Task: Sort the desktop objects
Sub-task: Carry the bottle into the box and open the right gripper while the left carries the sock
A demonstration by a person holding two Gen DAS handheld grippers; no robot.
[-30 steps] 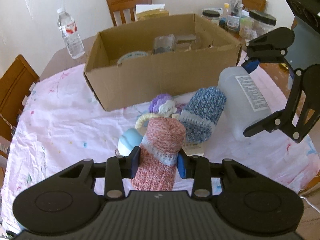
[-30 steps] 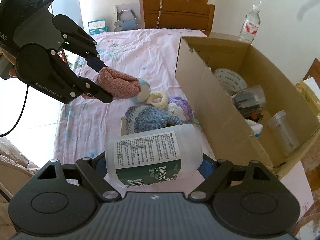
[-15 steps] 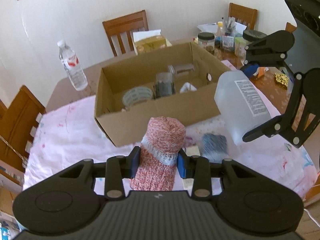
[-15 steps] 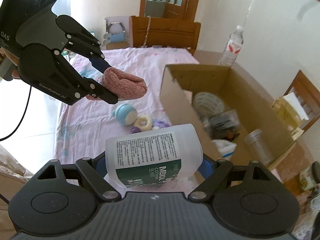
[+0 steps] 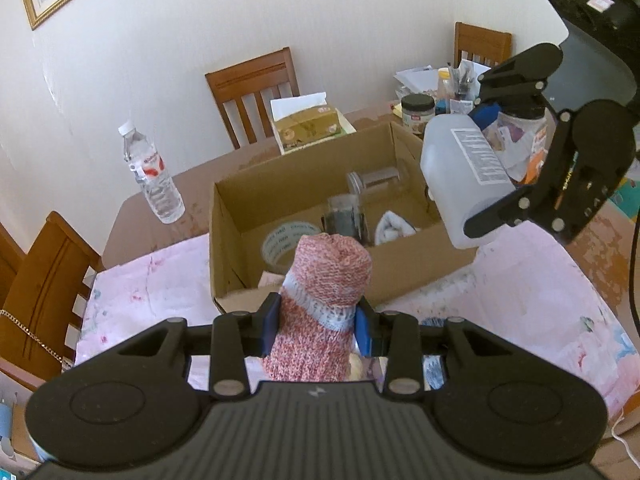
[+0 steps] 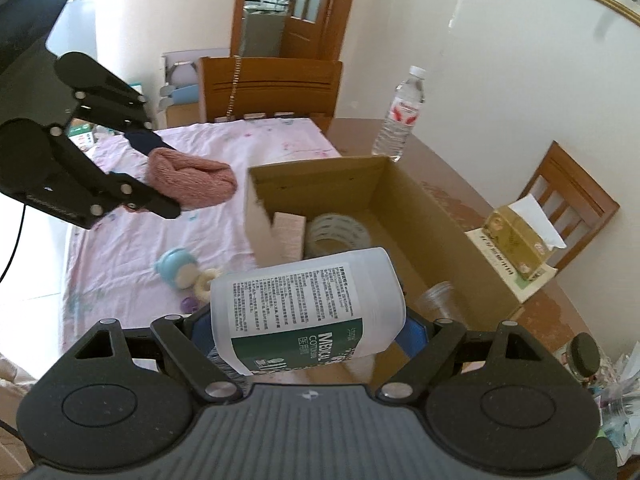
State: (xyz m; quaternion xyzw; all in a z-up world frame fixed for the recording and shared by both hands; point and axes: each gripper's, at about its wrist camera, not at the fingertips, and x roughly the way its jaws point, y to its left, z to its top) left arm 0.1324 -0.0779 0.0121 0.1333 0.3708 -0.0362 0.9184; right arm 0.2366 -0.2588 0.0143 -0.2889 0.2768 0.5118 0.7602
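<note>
1. Both loads have been lifted since a second ago: the table items then filling the lower part of each view are now seen further below, and the open cardboard box (image 5: pixel 320 216) is looked into from above.
2. The left gripper (image 5: pixel 316 322) is clamped on a pink knitted roll (image 5: pixel 324 304), its blue pads pressed into the wool at a pale band around the middle.
3. The roll is held upright in the air, just in front of the box's near wall in the left wrist view.
4. The right gripper (image 6: pixel 304 332) is closed wide on a white plastic bottle (image 6: pixel 308 304) with a green and white printed label; the bottle is carried on its side, tilted.
5. In the left wrist view that bottle (image 5: pixel 460 184) is seen above the box's right end, gripped between the black fingers.
6. Inside the box a roll of tape (image 5: pixel 286 240), a clear container (image 5: pixel 346 216) and something white (image 5: pixel 394 226) are seen.
7. Left on the pink cloth (image 6: pixel 224 152), near the box's corner, are a pale blue toy (image 6: pixel 176 268) and a cream ring (image 6: pixel 204 282) just beside it.
8. A water bottle (image 5: pixel 152 180) is stood on the bare table past the cloth, and a tissue box (image 5: pixel 308 126) lies behind the cardboard box.
9. Wooden chairs (image 5: pixel 256 92) are drawn up around the table.
</note>
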